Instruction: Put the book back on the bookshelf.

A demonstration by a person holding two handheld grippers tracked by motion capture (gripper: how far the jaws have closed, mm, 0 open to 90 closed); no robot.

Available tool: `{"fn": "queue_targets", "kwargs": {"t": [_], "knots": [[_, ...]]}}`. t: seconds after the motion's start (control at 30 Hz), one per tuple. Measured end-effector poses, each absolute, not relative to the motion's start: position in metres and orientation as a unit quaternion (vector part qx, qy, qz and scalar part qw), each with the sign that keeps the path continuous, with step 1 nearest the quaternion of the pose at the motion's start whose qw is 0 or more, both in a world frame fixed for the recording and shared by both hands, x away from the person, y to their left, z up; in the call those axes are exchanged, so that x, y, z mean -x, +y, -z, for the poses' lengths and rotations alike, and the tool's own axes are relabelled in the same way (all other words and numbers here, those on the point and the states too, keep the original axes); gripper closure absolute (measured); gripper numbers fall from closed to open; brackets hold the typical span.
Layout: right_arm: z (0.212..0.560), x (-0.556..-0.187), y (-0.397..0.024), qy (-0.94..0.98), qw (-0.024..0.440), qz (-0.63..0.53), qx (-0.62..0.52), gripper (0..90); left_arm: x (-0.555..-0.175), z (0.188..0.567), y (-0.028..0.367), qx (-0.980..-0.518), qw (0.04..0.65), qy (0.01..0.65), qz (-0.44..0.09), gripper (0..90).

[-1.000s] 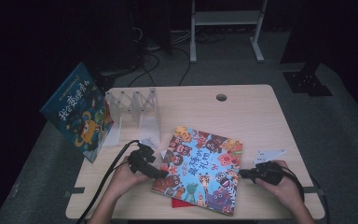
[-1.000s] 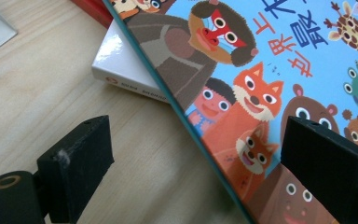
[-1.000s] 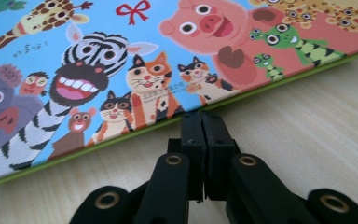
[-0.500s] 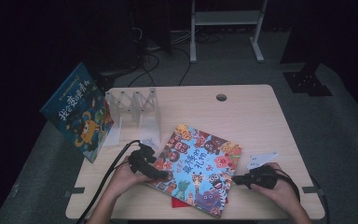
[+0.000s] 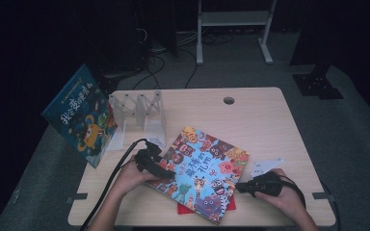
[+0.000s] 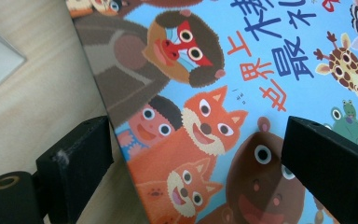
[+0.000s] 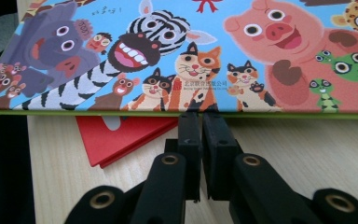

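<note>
Straddling picture book point(image 6: 242, 93), left gripper point(image 6: 196, 154) open

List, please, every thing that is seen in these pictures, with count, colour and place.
animal picture book: 1, blue cover, flat at table front, tilted.
red book: 1, red, under the picture book.
second picture book: 1, blue, leaning at table's left edge.
clear rack: 1, transparent, back left.
white card: 1, white, near right hand.
table: 1, light wood.
left gripper: 1, black, open, astride the book's edge.
right gripper: 1, black, shut, at the book's near edge.
</note>
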State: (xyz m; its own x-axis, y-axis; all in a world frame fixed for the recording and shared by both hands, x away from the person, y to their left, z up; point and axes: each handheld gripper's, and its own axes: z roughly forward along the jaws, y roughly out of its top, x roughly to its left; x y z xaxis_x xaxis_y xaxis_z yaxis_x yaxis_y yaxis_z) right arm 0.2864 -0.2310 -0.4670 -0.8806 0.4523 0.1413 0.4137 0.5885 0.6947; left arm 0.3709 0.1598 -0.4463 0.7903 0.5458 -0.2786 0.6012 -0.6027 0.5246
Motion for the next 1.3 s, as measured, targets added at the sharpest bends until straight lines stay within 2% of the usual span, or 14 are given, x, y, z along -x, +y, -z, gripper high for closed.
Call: {"fn": "queue_targets", "kwargs": {"t": [0.1,0.4,0.6,0.77,1.03,1.3], "knots": [[0.467,-0.285,-0.231,0.89,0.023,-0.385,-0.242,80.3,-0.373,0.45,0.161,-0.889,0.317,0.325,0.064,8.4],[0.467,-0.283,-0.229,0.892,0.027,-0.384,-0.239,77.2,-0.378,0.459,0.164,-0.876,0.333,0.329,0.112,8.5],[0.467,-0.283,-0.228,0.893,0.026,-0.383,-0.237,74.8,-0.376,0.46,0.16,-0.879,0.333,0.324,0.108,5.3],[0.465,-0.281,-0.225,0.896,0.047,-0.373,-0.235,73.1,-0.376,0.457,0.162,-0.881,0.324,0.324,0.114,7.0],[0.468,-0.279,-0.216,0.906,0.059,-0.347,-0.236,72.8,-0.377,0.439,0.169,-0.857,0.381,0.328,0.11,10.5],[0.469,-0.279,-0.215,0.905,0.056,-0.344,-0.243,72.8,-0.373,0.422,0.167,-0.857,0.39,0.321,0.104,10.6]]}}
